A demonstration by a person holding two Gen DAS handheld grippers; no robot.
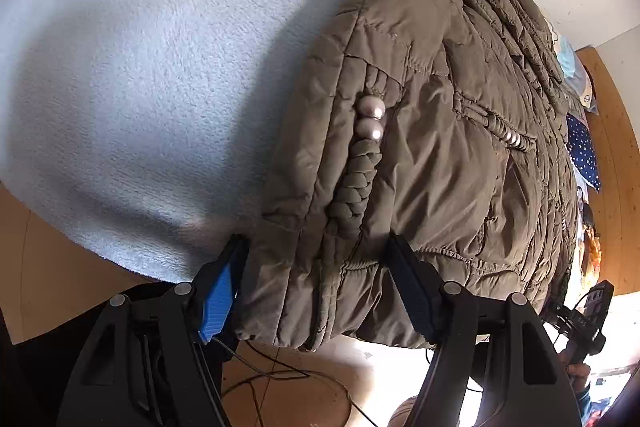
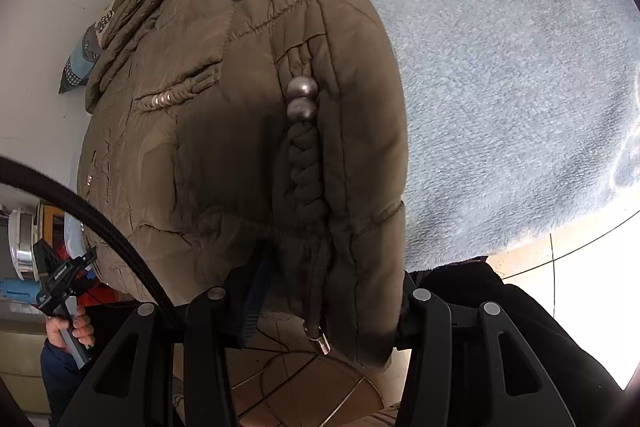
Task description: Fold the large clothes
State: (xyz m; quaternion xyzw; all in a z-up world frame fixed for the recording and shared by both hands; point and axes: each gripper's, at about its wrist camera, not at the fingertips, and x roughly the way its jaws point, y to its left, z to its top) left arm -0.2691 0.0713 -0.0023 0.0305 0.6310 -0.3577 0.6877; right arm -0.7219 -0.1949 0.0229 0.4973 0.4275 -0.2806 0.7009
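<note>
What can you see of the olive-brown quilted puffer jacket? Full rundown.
The olive-brown quilted puffer jacket looks like padded, slightly shiny nylon with stitched channels. It has braided fabric trim with two large pearl-like beads near each side seam and a smaller row of beads mid-panel. It lies flat on the pale blue fleece blanket, its gathered hem hanging over the edge toward the cameras. A drawcord with a metal tip dangles from the hem. The left gripper and right gripper each straddle a hem corner.

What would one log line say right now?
task: fold jacket | left jaws: astride hem, grip unclear | right jaws: pinching hem | jacket: on blue blanket
</note>
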